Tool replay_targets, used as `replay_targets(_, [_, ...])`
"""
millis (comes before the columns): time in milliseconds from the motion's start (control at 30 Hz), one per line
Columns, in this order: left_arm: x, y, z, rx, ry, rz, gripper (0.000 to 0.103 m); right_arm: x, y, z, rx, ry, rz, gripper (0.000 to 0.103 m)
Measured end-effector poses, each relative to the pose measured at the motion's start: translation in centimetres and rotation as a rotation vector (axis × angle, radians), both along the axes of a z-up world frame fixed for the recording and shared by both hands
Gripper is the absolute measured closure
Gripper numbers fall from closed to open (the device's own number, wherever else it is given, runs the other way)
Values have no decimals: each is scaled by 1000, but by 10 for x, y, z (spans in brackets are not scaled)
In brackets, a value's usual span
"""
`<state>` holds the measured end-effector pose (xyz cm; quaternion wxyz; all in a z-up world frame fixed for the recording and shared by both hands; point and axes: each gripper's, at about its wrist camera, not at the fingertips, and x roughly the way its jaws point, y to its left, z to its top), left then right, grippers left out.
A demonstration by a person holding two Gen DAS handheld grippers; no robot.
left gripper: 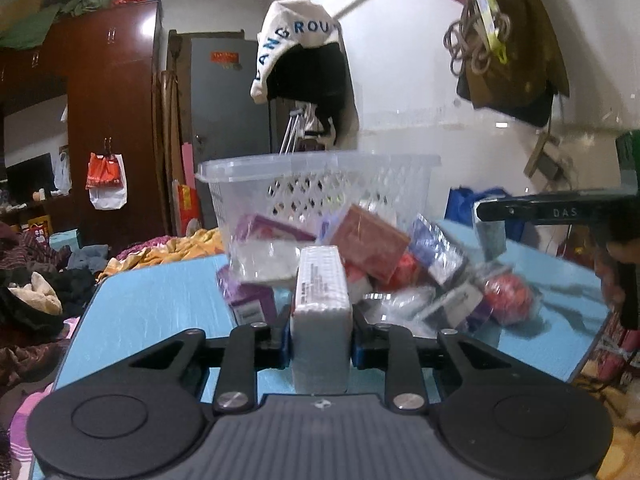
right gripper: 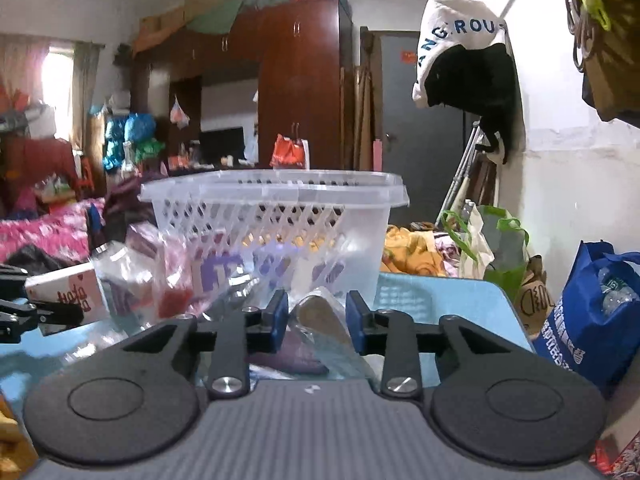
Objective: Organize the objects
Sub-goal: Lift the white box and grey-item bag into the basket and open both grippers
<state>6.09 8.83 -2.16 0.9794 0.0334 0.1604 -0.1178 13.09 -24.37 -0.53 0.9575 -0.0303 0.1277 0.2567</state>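
Cluttered room surroundings frame a light-blue table point(left gripper: 152, 300) carrying a clear plastic basket point(left gripper: 320, 184) with lattice walls, used below as the landmark.

Left wrist view: the left gripper point(left gripper: 321, 336) is closed on a white rectangular box point(left gripper: 322, 312), blue pads pressing both of its long sides; the box stands on edge, pointing toward the basket. Between box and basket lies a heap of wrapped packets point(left gripper: 372, 256) in purple, red and white, leaning against the basket's front wall and blocking a straight path to it. A red round wrapped item point(left gripper: 508, 296) sits right of the heap. The right gripper's black finger point(left gripper: 556, 210) enters from the right of the basket. A white cap point(left gripper: 300, 40) hangs on the wall above the basket; a dark wardrobe point(left gripper: 112, 120) stands left of it.

Right wrist view: the right gripper point(right gripper: 316, 316) has closed its jaws narrowly on a crinkled clear-wrapped packet point(right gripper: 320, 316), brown and purple inside, just in front of the basket point(right gripper: 280, 200). Left of the basket lie more packets and a pink-and-white box point(right gripper: 68, 292), held by the left gripper at frame edge. A blue bag point(right gripper: 592, 312) and a green-handled bag point(right gripper: 492, 240) stand right of the basket, off the table.
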Motion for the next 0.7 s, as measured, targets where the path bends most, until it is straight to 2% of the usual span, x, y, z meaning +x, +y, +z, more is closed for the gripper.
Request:
replay_targets(233, [3, -3, 20, -44, -29, -25, 73, 5, -4, 19, 43, -1, 25, 70])
replay_targets(400, [20, -5, 57, -89, -70, -57, 73, 9, 2, 51, 71, -32, 54, 71])
replay_targets(567, [81, -6, 108, -145, -69, -39, 73, 38, 32, 105, 83, -98, 40, 71])
replay_targets(633, [113, -9, 118, -163, -27, -32, 73, 63, 51, 119, 84, -76, 56, 71])
replay_targets(700, [144, -12, 121, -167, 19, -4, 73, 86, 72, 122, 41, -54, 55, 71])
